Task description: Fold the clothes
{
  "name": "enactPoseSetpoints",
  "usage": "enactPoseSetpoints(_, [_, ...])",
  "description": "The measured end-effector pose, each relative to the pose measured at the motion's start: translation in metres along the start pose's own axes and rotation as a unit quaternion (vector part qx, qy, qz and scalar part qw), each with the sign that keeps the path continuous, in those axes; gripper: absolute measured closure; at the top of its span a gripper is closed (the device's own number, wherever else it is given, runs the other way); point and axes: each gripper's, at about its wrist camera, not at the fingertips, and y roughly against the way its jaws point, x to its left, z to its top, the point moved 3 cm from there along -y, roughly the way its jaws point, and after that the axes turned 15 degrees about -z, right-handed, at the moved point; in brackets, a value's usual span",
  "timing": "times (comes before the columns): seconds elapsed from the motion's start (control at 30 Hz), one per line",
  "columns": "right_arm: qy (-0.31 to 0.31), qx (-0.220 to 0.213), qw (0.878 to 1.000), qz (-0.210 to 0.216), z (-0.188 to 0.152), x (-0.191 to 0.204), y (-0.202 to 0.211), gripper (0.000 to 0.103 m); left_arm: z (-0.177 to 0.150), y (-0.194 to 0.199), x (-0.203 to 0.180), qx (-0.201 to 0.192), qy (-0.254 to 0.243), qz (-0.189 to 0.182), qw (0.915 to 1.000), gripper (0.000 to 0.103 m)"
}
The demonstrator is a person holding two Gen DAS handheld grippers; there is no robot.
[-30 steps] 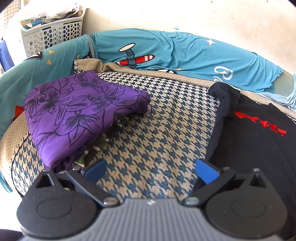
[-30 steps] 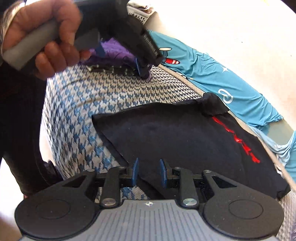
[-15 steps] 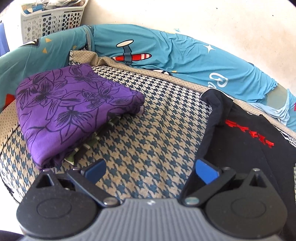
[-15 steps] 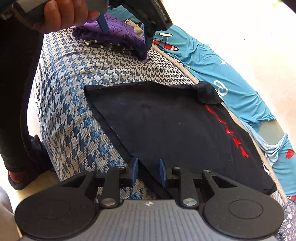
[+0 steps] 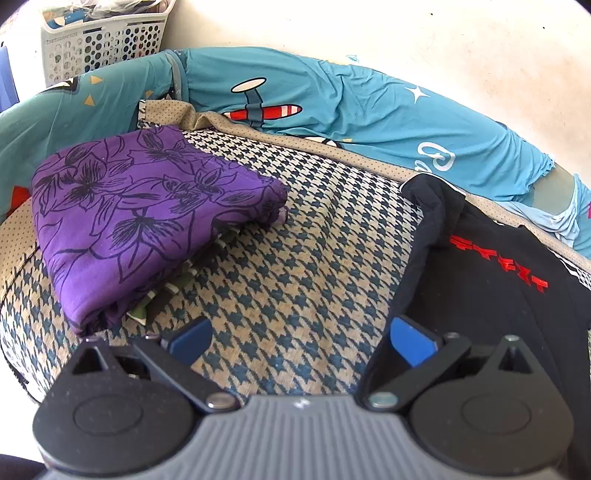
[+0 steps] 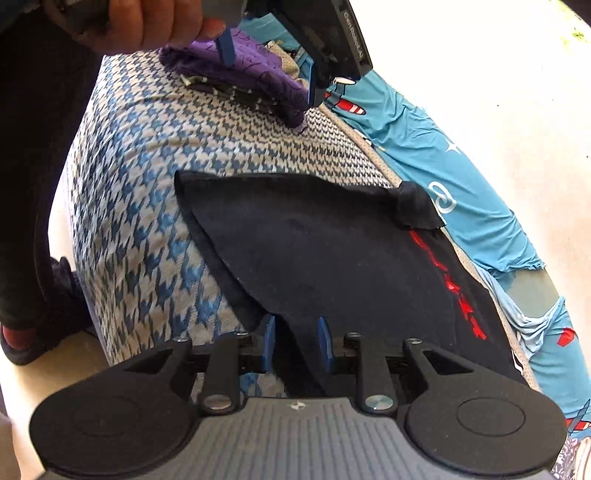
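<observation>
Black tee point(image 6: 332, 251) is where the action is right now. It lies spread on the houndstooth cushion point(image 5: 295, 266), red lettering toward the back edge, one sleeve bunched up in a little knot near the far corner, and its near edge hangs down over the front of the cushion.

What's changed over the last second: the right gripper point(image 6: 295, 345) has pulled back and up a bit, so more of the cushion's front face and the floor shows in its view now. Its fingers are only partly closed, with the shirt's draped edge sitting in the gap between the blue pads, but I can't tell whether they actually grip it. The left gripper point(image 5: 299, 339) has drifted lower and closer to the cushion, and the purple floral bundle point(image 5: 147, 229) has slid toward the left of its view.

That purple piece is already a neat folded stack, lying on top of something striped at the left end of the cushion. So my guess is the folded one is dealt with and the black tee is the garment in play.

Pose-wise: the left gripper hovers over the purple stack with its jaws spread wide and nothing in them, the person's hand point(image 6: 147, 22) wrapped around the handle. The right one sits low at the cushion's front edge, pointing along the shirt.
</observation>
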Motion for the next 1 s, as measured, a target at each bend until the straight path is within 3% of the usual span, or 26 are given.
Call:
enactPoseSetpoints(0.27, [0.010, -0.047, 0.999, 0.018, 0.030, 0.020, -0.009, 0.080, 0.003, 0.005, 0.008, -0.014, 0.002, 0.022, 0.9997, 0.000])
enactPoseSetpoints(0.47, [0.001, -0.049, 0.998, 0.032, 0.044, 0.033, -0.021, 0.080, 0.002, 0.006, 0.016, -0.012, 0.012, 0.021, 0.9996, 0.000])
enactPoseSetpoints(0.53, [-0.003, -0.044, 0.998, 0.039, 0.046, 0.035, -0.023, 0.088, 0.002, 0.007, 0.016, -0.015, 0.013, 0.020, 0.9996, 0.000])
enactPoseSetpoints(0.57, [-0.007, -0.041, 0.998, 0.043, 0.047, 0.035, -0.023, 0.096, 0.002, 0.008, 0.016, -0.015, 0.012, 0.020, 0.9996, 0.000])
enactPoseSetpoints(0.7, [-0.020, -0.052, 0.997, 0.056, 0.054, 0.036, -0.020, 0.102, 0.004, 0.011, 0.015, -0.021, 0.007, 0.021, 0.9995, 0.000])
enactPoseSetpoints(0.8, [-0.035, -0.077, 0.995, 0.059, 0.063, 0.036, -0.013, 0.102, 0.007, 0.017, 0.015, -0.040, -0.001, 0.036, 0.9986, 0.000])
enactPoseSetpoints(1.0, [-0.060, -0.076, 0.992, 0.082, 0.079, 0.034, -0.016, 0.101, 0.013, 0.022, 0.023, -0.053, 0.007, 0.049, 0.9974, 0.000])
